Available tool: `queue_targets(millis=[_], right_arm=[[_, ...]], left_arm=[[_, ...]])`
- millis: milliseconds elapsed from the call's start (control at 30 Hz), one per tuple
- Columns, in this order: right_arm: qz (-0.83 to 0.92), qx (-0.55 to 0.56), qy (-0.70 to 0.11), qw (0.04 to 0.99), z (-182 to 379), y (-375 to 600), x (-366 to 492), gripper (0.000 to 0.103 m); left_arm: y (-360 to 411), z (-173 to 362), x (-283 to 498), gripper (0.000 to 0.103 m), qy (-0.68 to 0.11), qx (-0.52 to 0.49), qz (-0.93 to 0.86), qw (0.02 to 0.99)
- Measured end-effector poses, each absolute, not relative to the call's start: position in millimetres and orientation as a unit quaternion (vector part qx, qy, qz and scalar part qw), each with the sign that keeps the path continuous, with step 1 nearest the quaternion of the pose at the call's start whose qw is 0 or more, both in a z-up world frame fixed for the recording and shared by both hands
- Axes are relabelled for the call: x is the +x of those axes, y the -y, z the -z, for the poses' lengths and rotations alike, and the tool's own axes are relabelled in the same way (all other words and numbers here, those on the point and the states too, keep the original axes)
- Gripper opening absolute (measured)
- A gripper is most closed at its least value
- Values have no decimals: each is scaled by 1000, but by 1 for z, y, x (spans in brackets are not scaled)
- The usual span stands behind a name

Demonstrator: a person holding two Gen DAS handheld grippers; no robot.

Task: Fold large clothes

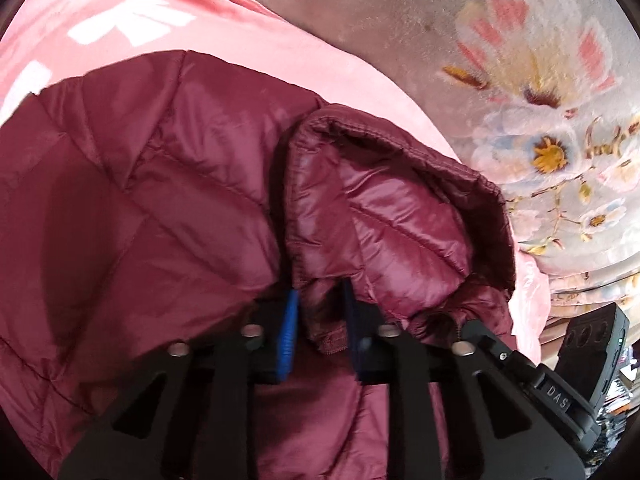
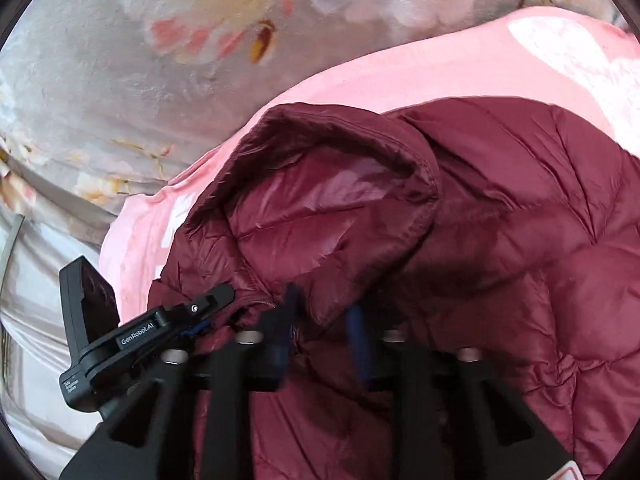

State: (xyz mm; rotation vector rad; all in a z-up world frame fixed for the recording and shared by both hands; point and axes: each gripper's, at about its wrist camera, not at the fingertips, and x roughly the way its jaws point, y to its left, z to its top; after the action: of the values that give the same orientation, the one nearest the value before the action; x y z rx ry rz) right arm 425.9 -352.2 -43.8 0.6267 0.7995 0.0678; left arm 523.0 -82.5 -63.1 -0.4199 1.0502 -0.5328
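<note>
A dark red quilted puffer jacket (image 1: 160, 200) lies spread over a pink cloth. In the left wrist view a turned-up flap (image 1: 400, 208) with a stitched edge shows its shiny lining. My left gripper (image 1: 320, 332) is shut on the jacket's edge just below that flap, with fabric pinched between the blue pads (image 1: 289, 332). In the right wrist view the same jacket (image 2: 520, 220) fills the right half, and another turned-up flap (image 2: 320, 200) stands before me. My right gripper (image 2: 322, 324) is shut on the jacket's edge under that flap, its dark blue pads (image 2: 356, 336) pressing the fabric.
Under the jacket lies a pink cloth with white lettering (image 1: 120, 12) (image 2: 400, 80). It rests on a grey plush blanket with large flowers (image 1: 540, 100) (image 2: 120, 80). Pale bedding (image 2: 36, 280) shows at the left edge of the right wrist view.
</note>
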Motion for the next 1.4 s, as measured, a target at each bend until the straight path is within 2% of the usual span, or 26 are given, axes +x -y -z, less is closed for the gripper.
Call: queue_targets(millis=[133,300,633,800,867,900,933,1100,1200,1267,1400], right_arm=[[-30,280,-357,891,34,356,407,9],[0,269,-390,881,65,371,407,6],[5,250,-377,892,75,365,402,4],[17,274,-384,882,63,381,371,12],[40,264,-369,890,48,390,354,14],[52,258,-360,895,40,393,349,21],[68,250,-345,902,26,398,346,22],[67,263,-301,914,-21,405,384,21],[89,264,-279,919,-41,401,425,21],[108,258,-268,922,-44,398,444,21],[92,243,-310,915,-14,387,484,21]], left_arm=[[74,60,515,12,-476,-181,259,821],[73,74,513,11,-468,-172,265,825],[83,77,507,12,-443,-137,264,846],[70,62,491,17,-434,-119,267,852],[58,44,483,24,-419,-111,266,861],[52,30,482,25,-407,-114,265,867],[48,20,484,26,-399,-118,260,871],[57,-39,524,27,-376,-181,249,874],[82,-54,546,28,-369,-189,242,877],[95,-50,560,36,-378,-196,250,870],[113,-6,590,35,-432,-204,246,843]])
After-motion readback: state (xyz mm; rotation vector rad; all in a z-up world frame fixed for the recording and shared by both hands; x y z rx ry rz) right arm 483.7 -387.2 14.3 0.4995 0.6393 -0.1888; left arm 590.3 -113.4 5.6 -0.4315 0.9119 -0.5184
